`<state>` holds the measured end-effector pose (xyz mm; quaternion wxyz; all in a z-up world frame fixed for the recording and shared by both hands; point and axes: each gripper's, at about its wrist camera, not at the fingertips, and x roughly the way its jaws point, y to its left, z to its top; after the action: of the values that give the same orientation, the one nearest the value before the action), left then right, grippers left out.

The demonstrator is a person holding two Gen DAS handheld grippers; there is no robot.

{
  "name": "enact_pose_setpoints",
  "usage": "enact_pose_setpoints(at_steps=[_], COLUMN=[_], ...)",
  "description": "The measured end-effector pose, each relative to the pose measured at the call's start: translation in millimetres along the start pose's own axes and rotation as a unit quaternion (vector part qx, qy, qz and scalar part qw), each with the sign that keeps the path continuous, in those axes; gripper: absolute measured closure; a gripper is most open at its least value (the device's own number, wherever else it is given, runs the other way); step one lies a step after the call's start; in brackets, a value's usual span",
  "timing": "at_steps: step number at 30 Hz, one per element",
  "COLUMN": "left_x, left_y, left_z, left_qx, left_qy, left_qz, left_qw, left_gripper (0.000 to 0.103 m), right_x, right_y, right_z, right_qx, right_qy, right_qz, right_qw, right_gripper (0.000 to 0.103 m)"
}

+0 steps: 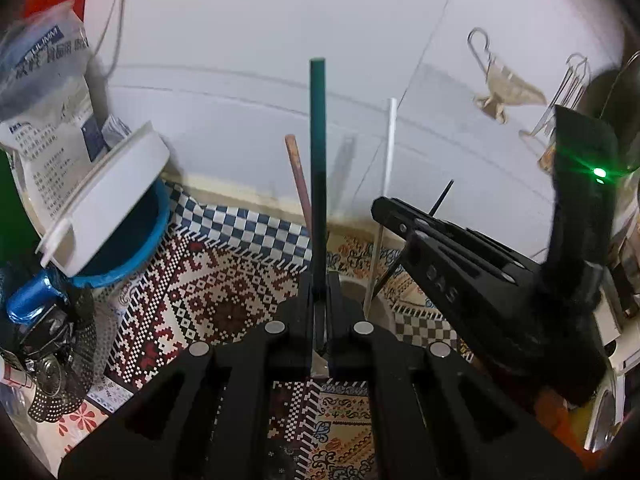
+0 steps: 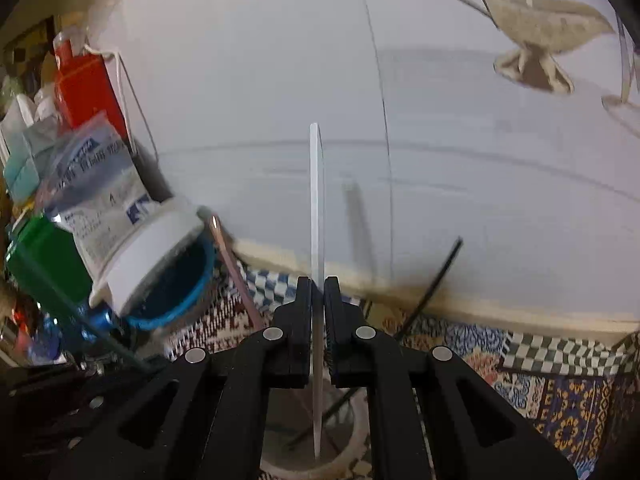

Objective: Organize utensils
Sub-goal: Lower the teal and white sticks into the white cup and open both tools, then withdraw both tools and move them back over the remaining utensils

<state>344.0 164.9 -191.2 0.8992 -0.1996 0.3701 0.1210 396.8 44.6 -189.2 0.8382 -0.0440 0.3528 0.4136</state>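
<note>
My left gripper (image 1: pixel 319 280) is shut on a dark green chopstick (image 1: pixel 318 152) that stands upright above the patterned cloth. My right gripper (image 2: pixel 318 284) is shut on a white chopstick (image 2: pixel 316 200); its lower tip reaches into a white cup (image 2: pixel 352 444) below the fingers. The right gripper also shows in the left wrist view (image 1: pixel 384 208), to the right, with the white chopstick (image 1: pixel 389 144) rising from the cup (image 1: pixel 356 284). A pink-brown chopstick (image 1: pixel 298 176) and a thin black stick (image 1: pixel 440 196) lean in the cup; they show in the right wrist view too, pink (image 2: pixel 236 276) and black (image 2: pixel 436 280).
A blue bowl (image 1: pixel 132 248) under a tilted white lid (image 1: pixel 108 196) lies at the left with a printed bag (image 1: pixel 44 92) and a perforated black strainer (image 1: pixel 76 352). Mesh strainers (image 1: pixel 508 84) hang on the white tiled wall. Bottles and a green box (image 2: pixel 44 268) crowd the left.
</note>
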Motion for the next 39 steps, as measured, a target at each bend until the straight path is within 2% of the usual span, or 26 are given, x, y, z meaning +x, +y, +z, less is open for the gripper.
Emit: enact_pose_setpoints(at_steps=[10,16,22,33,39], left_x=[11,-2,-31,-101,-127], left_y=[-1,-6,-16,-36,-50], left_z=[-7,-7,-6,-16,-27], left_qx=[0.004,0.012,0.027,0.052,0.071], left_qy=[0.020,0.013,-0.010,-0.053,-0.063], left_qz=[0.019,0.027,0.031,0.022,0.012], left_qw=[0.9996,0.9995,0.9991,0.9970,0.9954], left_gripper=[0.099,0.099,0.099,0.098,0.092], right_x=[-3,-21,-50,-126,-163], right_y=[-3,-4,3,16,14], right_z=[-16,-14,-9,-10,-21], right_qx=[-0.011,-0.016,-0.024,-0.037,-0.028], right_qy=[0.065,0.079,0.064,0.009,-0.009], right_qz=[0.008,0.018,0.020,0.005,-0.006], right_qw=[0.998,0.997,0.997,0.999,1.000], right_gripper=[0.097,0.097,0.095,0.093,0.086])
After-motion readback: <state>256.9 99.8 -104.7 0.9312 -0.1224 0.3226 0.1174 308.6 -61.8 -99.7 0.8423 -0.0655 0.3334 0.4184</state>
